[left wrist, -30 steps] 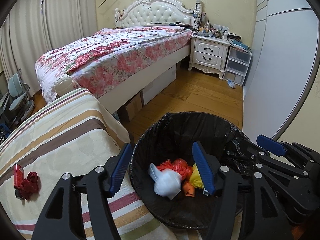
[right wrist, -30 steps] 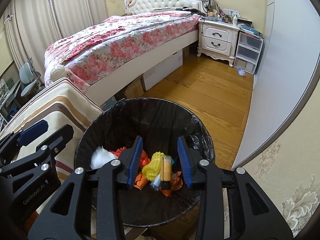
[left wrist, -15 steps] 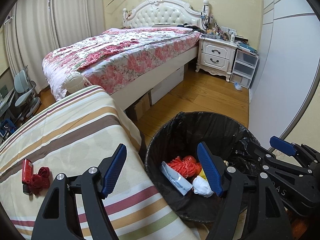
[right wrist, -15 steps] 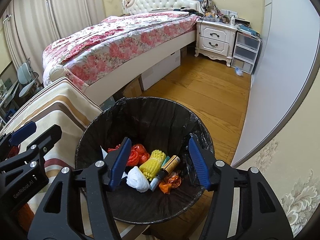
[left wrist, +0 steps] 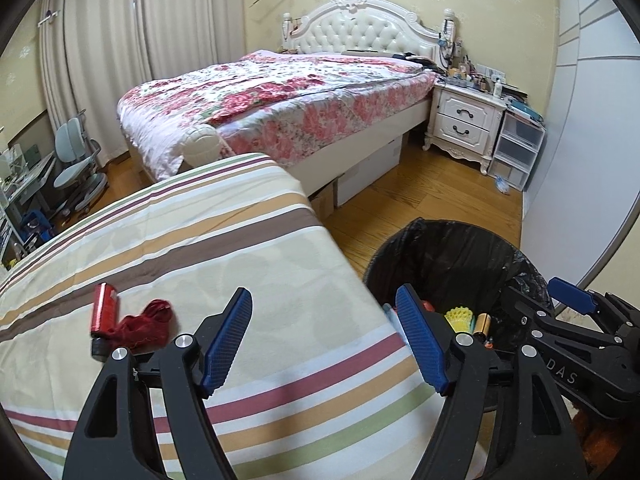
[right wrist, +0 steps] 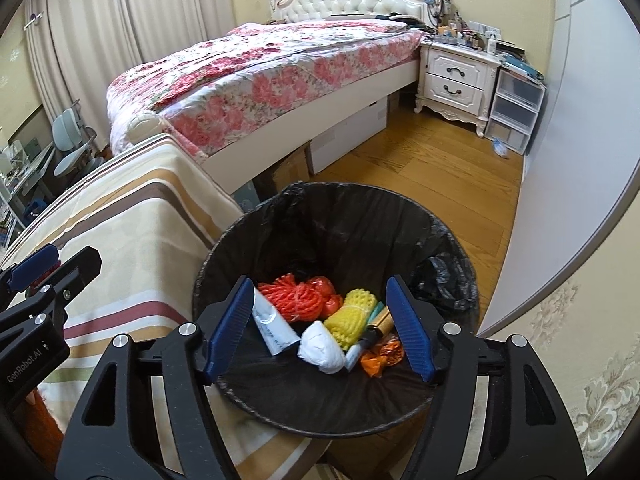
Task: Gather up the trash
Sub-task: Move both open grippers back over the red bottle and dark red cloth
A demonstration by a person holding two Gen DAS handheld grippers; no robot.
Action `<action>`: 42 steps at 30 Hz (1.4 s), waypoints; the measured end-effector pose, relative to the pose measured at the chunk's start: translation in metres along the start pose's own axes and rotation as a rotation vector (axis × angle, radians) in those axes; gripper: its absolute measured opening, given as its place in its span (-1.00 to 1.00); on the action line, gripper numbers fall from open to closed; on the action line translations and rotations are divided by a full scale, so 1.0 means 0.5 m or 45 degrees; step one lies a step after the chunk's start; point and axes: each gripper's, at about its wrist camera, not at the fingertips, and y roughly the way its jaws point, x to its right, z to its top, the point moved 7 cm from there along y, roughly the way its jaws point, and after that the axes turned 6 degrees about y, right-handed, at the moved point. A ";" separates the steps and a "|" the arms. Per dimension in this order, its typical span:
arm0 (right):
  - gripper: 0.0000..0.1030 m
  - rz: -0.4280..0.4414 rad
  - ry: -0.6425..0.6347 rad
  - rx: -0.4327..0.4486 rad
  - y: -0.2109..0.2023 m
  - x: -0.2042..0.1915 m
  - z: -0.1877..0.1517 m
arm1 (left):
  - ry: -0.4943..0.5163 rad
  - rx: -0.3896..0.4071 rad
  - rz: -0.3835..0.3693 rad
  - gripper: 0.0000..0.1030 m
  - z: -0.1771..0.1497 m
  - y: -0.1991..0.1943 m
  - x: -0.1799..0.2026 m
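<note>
Left wrist view: left gripper (left wrist: 324, 336), jaws apart and empty, faces the red item (left wrist: 105, 312) on the striped bench (left wrist: 240, 240). Right gripper (right wrist: 320, 320), jaws apart, hangs over the bin (right wrist: 448, 240). Next: reach left and grasp the red item.

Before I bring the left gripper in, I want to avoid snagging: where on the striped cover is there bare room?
The striped cover is bare from the red cloth across to its edge by the trash bin. The only crowded spot is its left side, where the red can touches the cloth.
</note>
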 end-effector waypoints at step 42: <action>0.36 0.239 -0.494 -0.148 0.054 -0.499 -0.093 | -0.476 -0.124 0.421 0.41 -0.240 -0.125 -0.511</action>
